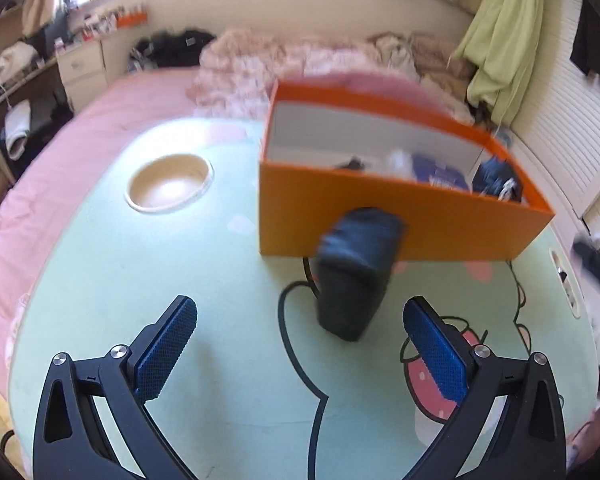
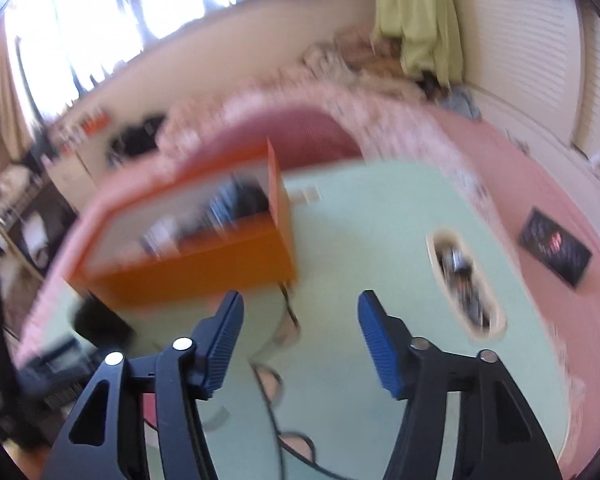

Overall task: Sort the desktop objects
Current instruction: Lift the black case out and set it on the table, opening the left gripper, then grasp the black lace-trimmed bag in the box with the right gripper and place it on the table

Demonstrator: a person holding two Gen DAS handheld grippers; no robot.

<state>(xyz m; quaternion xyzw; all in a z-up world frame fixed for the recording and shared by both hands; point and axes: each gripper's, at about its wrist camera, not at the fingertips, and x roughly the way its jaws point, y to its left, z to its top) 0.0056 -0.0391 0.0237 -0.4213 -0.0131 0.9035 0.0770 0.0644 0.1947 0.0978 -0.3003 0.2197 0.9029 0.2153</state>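
A dark, soft-looking pouch [image 1: 356, 276] stands on the mint green tabletop [image 1: 180, 280], right in front of an orange box [image 1: 400, 220]. Several dark and blue items lie inside the box at its right end. My left gripper [image 1: 300, 344] is open wide, just short of the pouch, with nothing between its blue pads. The right wrist view is blurred. In it my right gripper [image 2: 300, 340] hangs above the tabletop [image 2: 360, 220] with its jaws partly apart and empty. The orange box [image 2: 204, 268] is ahead to its left, and the pouch [image 2: 100, 324] shows as a dark blur at far left.
A round recess [image 1: 170, 184] is sunk into the tabletop on the left. A narrow slot [image 2: 464, 280] at the table's right edge holds small items. The table stands over a pink bed [image 1: 80, 140] with rumpled bedding. A black card [image 2: 554, 246] lies on the bed.
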